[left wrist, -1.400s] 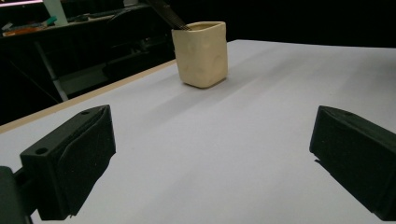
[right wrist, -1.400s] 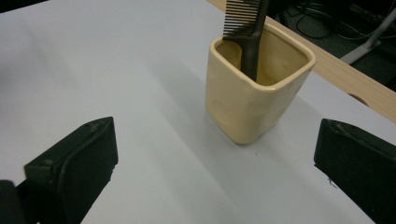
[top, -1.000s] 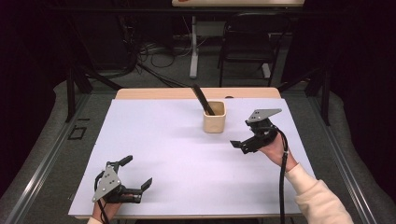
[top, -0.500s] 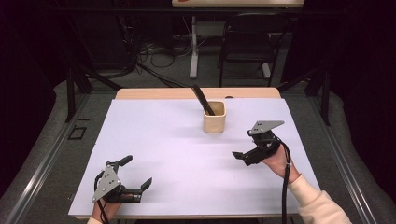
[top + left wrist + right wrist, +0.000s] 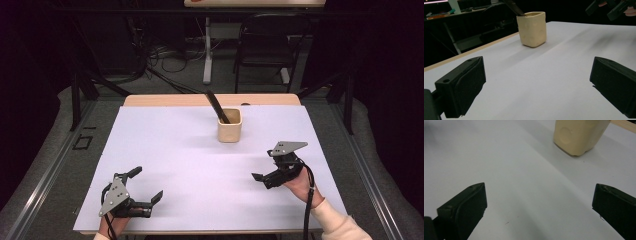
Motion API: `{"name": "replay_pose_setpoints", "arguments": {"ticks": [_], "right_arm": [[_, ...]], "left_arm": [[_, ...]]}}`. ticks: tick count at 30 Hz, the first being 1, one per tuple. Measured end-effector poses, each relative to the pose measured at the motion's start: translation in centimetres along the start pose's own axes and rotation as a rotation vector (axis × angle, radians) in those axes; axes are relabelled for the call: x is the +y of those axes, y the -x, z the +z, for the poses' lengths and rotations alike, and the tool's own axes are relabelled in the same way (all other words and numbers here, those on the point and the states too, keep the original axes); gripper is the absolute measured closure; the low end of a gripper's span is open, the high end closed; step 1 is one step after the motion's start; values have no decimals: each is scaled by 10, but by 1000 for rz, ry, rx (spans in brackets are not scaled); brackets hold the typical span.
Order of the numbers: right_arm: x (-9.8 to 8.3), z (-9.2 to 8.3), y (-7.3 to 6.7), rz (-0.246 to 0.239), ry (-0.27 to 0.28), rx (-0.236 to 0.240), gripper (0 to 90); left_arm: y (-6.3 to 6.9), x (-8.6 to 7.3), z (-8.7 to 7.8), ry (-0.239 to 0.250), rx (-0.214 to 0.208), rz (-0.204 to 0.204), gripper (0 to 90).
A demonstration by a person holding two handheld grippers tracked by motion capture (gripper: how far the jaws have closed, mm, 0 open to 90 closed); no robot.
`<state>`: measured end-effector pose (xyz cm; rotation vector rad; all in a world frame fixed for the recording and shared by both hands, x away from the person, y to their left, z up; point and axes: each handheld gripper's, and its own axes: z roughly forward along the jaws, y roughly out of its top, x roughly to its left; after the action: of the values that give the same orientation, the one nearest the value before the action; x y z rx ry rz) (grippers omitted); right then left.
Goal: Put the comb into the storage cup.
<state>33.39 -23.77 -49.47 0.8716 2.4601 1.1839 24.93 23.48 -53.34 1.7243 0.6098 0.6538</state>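
A white worktop (image 5: pixel 200 150) is laid over a wooden table, a strip of which is seen along the far edge (image 5: pixel 165 100). Beyond the far edge, a dark chair (image 5: pixel 265 45) and a tangle of cables on the floor (image 5: pixel 170 55) are seen.

A cream cup (image 5: pixel 230 125) is stood upright on the worktop, near the far edge and a little right of its middle. A dark utensil (image 5: pixel 217 106) is held in the cup, with its handle tilted up and away towards the far left. In the left gripper view the cup (image 5: pixel 532 29) is seen well ahead of the jaws; in the right gripper view its lower part (image 5: pixel 579 135) is seen at the upper right, apart from the jaws.

The right gripper (image 5: pixel 262 176) is held by a hand (image 5: pixel 300 184) near the right edge, nearer than the cup and well apart from it. Its jaws are spread wide with nothing between them, and bare worktop is seen in the gap.

The left gripper (image 5: pixel 146 186) is held low at the near left corner. Its jaws are likewise parted and nothing is clasped; they are pointed towards the cup, which is well apart from them
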Motion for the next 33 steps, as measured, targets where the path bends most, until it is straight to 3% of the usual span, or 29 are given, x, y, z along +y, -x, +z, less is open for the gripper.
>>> {"name": "replay_pose_setpoints", "arguments": {"ticks": [11,33], "right_arm": [[-18,-1,-9,1,1,-10,0],[-44,-20,-22,-13,68,-54,0]], "left_arm": [[0,0,0,-1,-1,1,3],[0,0,0,-3,-2,-2,3]]}}
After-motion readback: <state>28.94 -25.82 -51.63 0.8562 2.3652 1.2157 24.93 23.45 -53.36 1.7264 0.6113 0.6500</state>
